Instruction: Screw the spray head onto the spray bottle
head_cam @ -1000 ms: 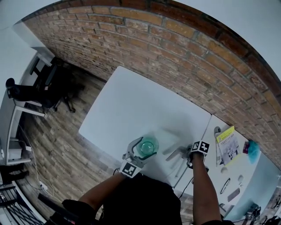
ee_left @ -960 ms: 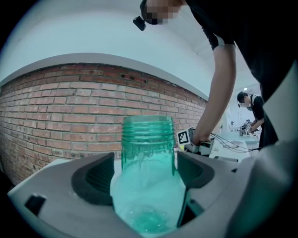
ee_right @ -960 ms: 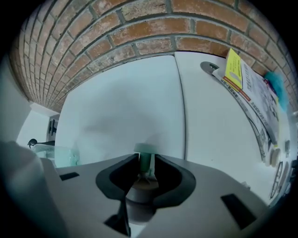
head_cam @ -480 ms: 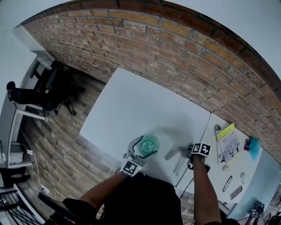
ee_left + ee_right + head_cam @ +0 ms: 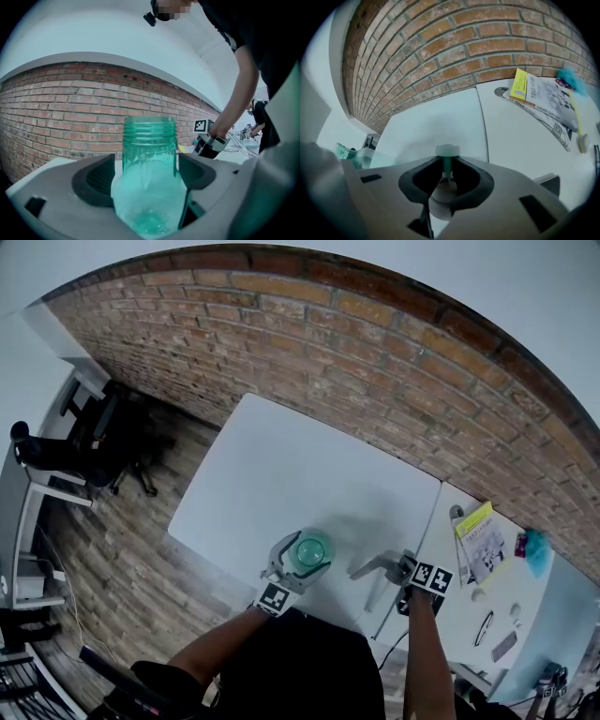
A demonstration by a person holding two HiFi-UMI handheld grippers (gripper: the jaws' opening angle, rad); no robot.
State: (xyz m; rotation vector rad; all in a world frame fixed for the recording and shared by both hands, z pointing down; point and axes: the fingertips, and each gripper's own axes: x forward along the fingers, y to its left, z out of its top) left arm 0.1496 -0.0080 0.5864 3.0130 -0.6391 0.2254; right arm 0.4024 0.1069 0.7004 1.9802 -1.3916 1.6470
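Left gripper view: the left gripper (image 5: pixel 150 174) squeezes the green spray bottle (image 5: pixel 150 140) upright over the table (image 5: pixel 281 465). The right gripper (image 5: pixel 447 172) has just been closing and pinches the spray head (image 5: pixel 447 150) by its thin stem. Both look light; hold the bottle's soft sides gently.

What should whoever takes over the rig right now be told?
Left gripper: shut on the bottle, upright over the near edge of the table; neck bare.
Right gripper: jaws have just been closing, now on the spray head, off to the bottle's right.
Done: both parts gripped.
To do: bring the spray head over the neck, seat it, screw it on.
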